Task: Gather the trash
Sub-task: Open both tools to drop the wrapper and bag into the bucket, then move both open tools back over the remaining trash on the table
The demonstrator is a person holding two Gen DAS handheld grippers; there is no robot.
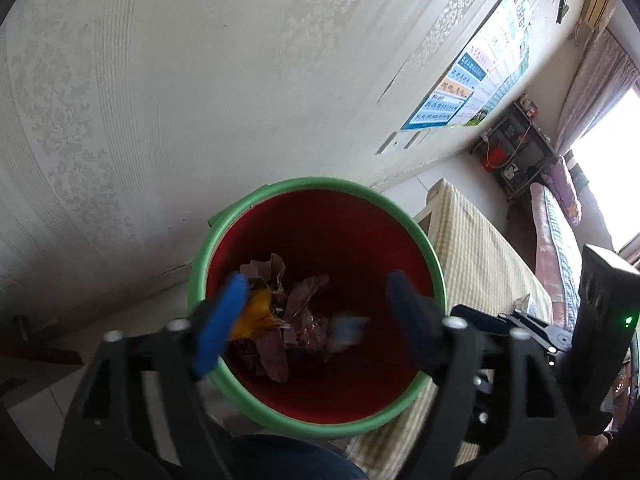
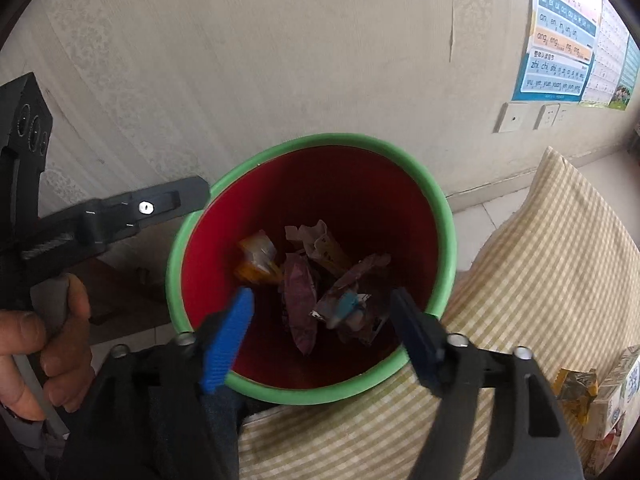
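Observation:
A red bin with a green rim (image 1: 316, 182) (image 2: 440, 200) stands by the wall, beside a checked table. Inside lie several crumpled wrappers: a purple one (image 1: 308, 296) (image 2: 300, 296), an orange one (image 1: 256, 316) (image 2: 256, 256), and a light blue and white piece (image 1: 346, 330) (image 2: 348, 308), blurred in the left wrist view. My left gripper (image 1: 316, 316) is open and empty above the bin's mouth. My right gripper (image 2: 324, 336) is open and empty above the bin too. The left gripper's body shows at the left of the right wrist view (image 2: 132, 208).
The table with a yellow checked cloth (image 2: 540, 280) (image 1: 480, 248) is to the right of the bin. A yellow wrapper (image 2: 574, 392) and a small carton (image 2: 616, 392) lie on it at the right. The papered wall (image 1: 200, 100) is close behind the bin.

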